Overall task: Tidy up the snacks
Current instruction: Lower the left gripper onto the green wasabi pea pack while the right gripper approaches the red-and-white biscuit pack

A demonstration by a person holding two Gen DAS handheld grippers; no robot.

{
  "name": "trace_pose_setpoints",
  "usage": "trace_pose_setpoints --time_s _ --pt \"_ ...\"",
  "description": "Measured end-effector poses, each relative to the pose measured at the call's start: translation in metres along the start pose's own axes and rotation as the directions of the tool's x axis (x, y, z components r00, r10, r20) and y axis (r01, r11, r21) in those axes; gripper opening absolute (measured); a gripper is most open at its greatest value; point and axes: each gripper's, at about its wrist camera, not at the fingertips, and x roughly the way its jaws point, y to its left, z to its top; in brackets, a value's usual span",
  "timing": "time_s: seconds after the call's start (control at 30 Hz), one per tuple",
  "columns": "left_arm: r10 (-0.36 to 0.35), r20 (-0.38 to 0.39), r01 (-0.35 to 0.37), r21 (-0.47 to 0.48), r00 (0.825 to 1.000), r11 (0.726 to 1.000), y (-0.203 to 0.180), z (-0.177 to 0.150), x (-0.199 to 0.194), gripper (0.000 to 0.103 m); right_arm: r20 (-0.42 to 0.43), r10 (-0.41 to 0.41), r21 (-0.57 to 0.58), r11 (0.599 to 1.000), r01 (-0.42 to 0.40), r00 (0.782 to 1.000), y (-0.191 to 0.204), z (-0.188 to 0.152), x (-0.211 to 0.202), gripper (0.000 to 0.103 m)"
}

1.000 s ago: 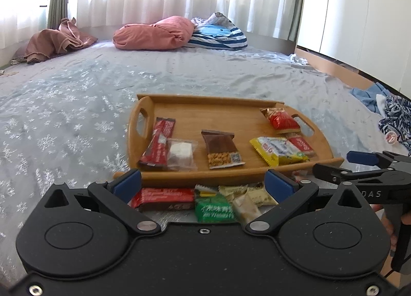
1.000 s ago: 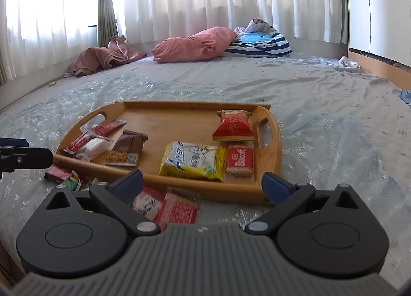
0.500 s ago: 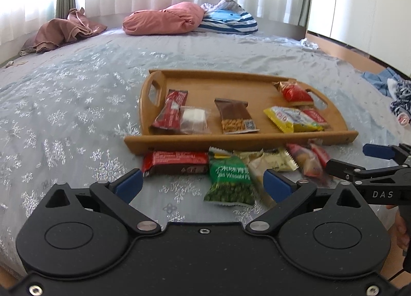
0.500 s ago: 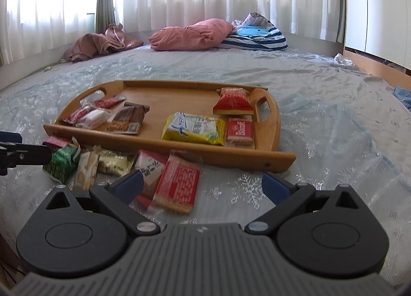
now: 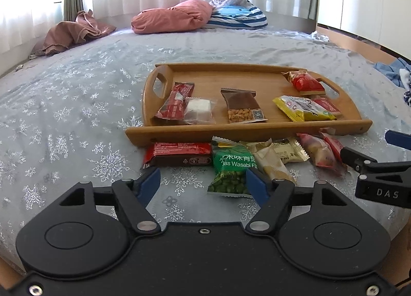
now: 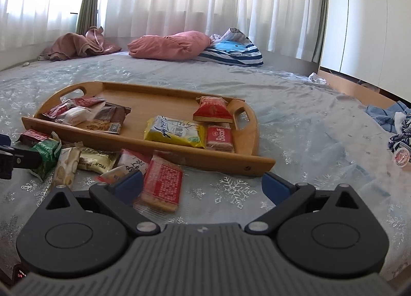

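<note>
A wooden tray [image 5: 231, 130] [image 6: 159, 98] lies on the bed and holds several snack packets, among them a yellow packet [image 6: 176, 132] and a Biscoff packet [image 6: 219, 138]. Loose packets lie in front of it: a dark red bar [image 5: 179, 157], a green wasabi pea bag [image 5: 232, 170] [image 6: 46, 153], beige packets [image 5: 280, 157] and a red cracker pack [image 6: 163, 184]. My left gripper [image 5: 203, 185] is open and empty, just short of the green bag. My right gripper [image 6: 203, 184] is open and empty, its left finger beside the red cracker pack.
The bed [image 5: 77, 105] has a grey snowflake cover. A pink pillow [image 5: 172, 17], a striped cushion [image 5: 236, 17] and a brown cloth [image 5: 74, 33] lie at the far end. Blue clothes [image 6: 390, 118] and a small cup [image 6: 400, 158] lie at the right.
Both grippers have pulled back and risen, so the loose packets in front of the tray now show fully. The left gripper's jaws have narrowed somewhat. No packet has moved.
</note>
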Motion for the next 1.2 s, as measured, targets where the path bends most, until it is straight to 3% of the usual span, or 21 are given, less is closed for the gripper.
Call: trace_pose_setpoints --time_s 0.43,0.53,0.67,0.87,1.2 --pt "0.033 0.025 -0.032 -0.028 0.999 0.999 -0.008 0.005 0.004 0.060 -0.022 -0.008 0.025 1.000 0.008 1.000 0.014 0.003 0.007 0.100" --pt "0.036 0.038 -0.034 -0.038 0.999 0.999 -0.006 0.006 0.002 0.055 -0.026 -0.008 0.052 0.999 0.009 1.000 0.012 0.004 0.006 0.095" --pt "0.023 0.041 -0.021 -0.046 0.999 0.999 -0.004 0.007 0.002 0.045 -0.052 -0.010 0.075 0.997 0.014 0.999 0.010 0.005 0.008 0.080" --pt "0.020 0.043 -0.018 -0.048 0.999 0.999 -0.010 0.012 0.006 0.044 -0.075 0.018 0.106 0.994 -0.010 0.997 0.010 0.004 0.011 0.070" --pt "-0.016 -0.005 0.015 -0.071 1.000 0.997 -0.016 0.012 0.023 0.046 -0.093 0.033 0.106 0.994 -0.023 0.995 0.018 0.002 0.017 0.069"
